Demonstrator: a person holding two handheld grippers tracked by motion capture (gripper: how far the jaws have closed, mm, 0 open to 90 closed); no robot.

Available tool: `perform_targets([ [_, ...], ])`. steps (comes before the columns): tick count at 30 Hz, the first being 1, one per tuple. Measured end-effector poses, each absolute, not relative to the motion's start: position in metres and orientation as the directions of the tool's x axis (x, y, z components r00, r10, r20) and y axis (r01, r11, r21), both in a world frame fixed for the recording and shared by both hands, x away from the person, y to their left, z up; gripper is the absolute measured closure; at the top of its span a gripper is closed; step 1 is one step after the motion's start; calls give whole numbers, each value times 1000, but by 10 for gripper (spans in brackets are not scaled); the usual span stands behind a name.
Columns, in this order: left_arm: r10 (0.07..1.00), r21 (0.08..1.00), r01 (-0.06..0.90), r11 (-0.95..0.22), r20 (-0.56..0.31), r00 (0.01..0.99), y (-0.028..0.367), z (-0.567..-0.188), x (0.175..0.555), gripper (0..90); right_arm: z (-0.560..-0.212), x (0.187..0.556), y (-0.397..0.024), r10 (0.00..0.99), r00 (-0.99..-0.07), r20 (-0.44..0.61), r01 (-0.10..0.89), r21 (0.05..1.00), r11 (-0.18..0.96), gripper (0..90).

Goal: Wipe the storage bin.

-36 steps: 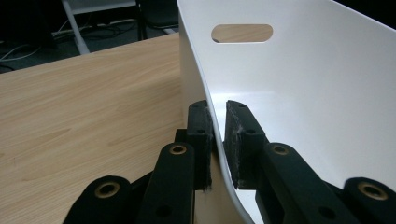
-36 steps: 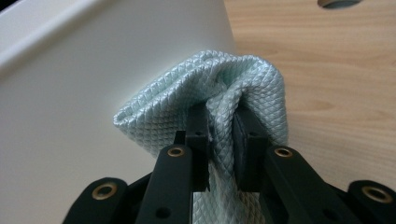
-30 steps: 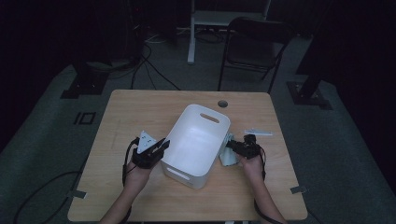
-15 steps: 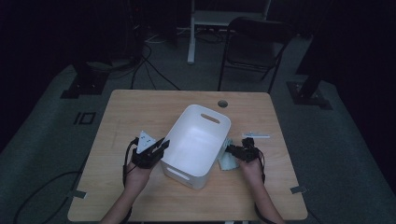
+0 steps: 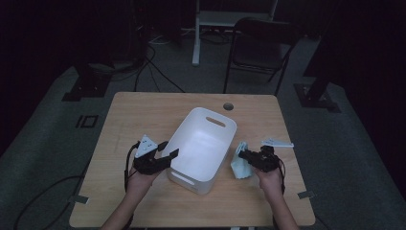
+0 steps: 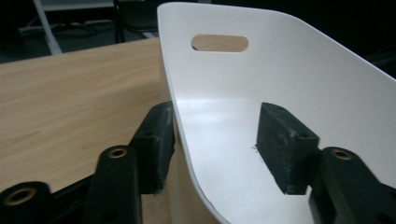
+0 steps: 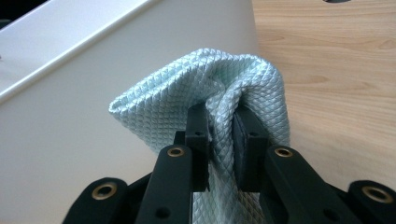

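Right now your white bin (image 5: 203, 143) sits near the middle of the wooden table (image 5: 143, 110), turned at an angle, and nothing lies in the part of its inside that shows, only bare white floor and a handle slot in the far wall. Your left gripper (image 6: 215, 140) straddles the bin's near wall: its jaws have just been opening, so one pad (image 6: 156, 144) rests against the outside while the other stands off inside, and nothing is pinched. Your right gripper (image 7: 222, 140) has its jaws clamped tight on a bunched pale blue cloth (image 7: 205, 88), held just beside the bin's outer right wall (the quilted weave is plain in the right gripper view). The cloth's lower part is hidden behind the jaws. The room beyond the table is dark; you can make out a folding chair (image 5: 261, 43), a white frame and cables on the floor.
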State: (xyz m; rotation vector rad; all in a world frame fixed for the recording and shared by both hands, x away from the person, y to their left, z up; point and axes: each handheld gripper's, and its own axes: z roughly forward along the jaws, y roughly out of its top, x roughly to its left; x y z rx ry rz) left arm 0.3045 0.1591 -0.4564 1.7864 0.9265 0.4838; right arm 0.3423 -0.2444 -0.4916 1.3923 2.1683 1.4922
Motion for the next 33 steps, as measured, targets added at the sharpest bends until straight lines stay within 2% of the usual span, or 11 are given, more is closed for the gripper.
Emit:
perform_targets([
  [8, 757, 915, 367, -165, -121, 642, 163, -454, 295, 374, -492, 319, -261, 766, -539, 351, 593, 804, 49, 784],
  [13, 730, 916, 367, -164, -138, 670, 164, -449, 287, 373, -502, 302, -272, 767, -523, 372, 605, 795, 28, 783],
  [21, 685, 910, 370, -186, -149, 713, 154, -448, 273, 356, -501, 299, -280, 773, -508, 379, 594, 804, -4, 782],
  [31, 630, 895, 343, -286, -94, 771, 138, -446, 260, 369, -503, 301, -286, 781, -493, 383, 599, 801, -14, 783],
  [33, 616, 895, 344, -284, -105, 780, 135, -446, 258, 369, -503, 301, -287, 780, -490, 390, 600, 800, -23, 783],
])
